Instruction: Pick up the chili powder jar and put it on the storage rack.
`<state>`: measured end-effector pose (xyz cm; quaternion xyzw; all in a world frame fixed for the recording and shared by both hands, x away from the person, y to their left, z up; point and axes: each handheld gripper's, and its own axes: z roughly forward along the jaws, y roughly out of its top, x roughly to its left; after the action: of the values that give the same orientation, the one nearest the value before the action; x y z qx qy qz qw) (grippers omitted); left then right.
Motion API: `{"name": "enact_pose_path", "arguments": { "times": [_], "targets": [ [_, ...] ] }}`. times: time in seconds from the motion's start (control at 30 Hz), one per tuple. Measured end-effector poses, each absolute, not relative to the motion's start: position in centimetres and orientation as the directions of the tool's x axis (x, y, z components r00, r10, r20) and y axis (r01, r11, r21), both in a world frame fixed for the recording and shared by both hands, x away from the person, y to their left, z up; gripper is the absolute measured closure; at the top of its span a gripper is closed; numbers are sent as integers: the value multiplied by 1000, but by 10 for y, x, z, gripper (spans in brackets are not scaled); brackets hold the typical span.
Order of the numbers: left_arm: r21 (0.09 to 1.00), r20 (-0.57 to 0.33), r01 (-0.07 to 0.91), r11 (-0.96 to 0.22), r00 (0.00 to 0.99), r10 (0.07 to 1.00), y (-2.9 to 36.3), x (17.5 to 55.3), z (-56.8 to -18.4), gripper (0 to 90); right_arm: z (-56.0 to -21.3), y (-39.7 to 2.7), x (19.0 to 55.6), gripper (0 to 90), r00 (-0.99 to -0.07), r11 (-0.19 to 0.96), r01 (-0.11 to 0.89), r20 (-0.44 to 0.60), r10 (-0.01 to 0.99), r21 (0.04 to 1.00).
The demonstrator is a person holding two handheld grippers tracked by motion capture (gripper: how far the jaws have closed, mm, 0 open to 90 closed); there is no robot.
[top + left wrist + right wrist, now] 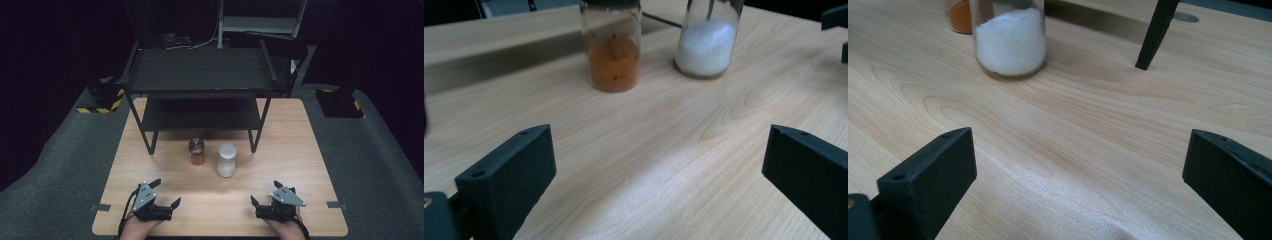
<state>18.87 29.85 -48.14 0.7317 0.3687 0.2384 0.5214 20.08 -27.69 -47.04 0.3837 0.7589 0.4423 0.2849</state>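
Two glass jars stand side by side in the middle of the wooden table (300,150). One jar holds orange powder (196,152) (613,55) and has a dark lid. To its right the other jar holds white grains (226,160) (707,45) (1010,42). My left gripper (165,193) (659,170) rests near the front left edge, open, with nothing between its jaws. At the front right my right gripper (265,192) (1078,170) is likewise open and holds nothing. Both jars stand apart from the grippers, farther back.
A black two-tier metal rack (200,70) stands at the back of the table, its legs just behind the jars; one leg (1154,35) is close to the right of the white jar. Bare wood lies between the grippers and the jars.
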Motion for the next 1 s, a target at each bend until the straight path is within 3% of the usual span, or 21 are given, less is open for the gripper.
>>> {"name": "enact_pose_path", "arguments": {
  "times": [0.53, 1.0],
  "targets": [
    [960, -20, 234, -155, 609, 793, 297, 196, -459, 9, -471, -276, 200, 5, -544, 319, 323, -101, 833, 891],
    [965, -17, 215, -153, 629, 777, 278, 226, -440, 5, -472, -277, 199, 5, -550, 321, 316, -103, 829, 893]
  ]
}}
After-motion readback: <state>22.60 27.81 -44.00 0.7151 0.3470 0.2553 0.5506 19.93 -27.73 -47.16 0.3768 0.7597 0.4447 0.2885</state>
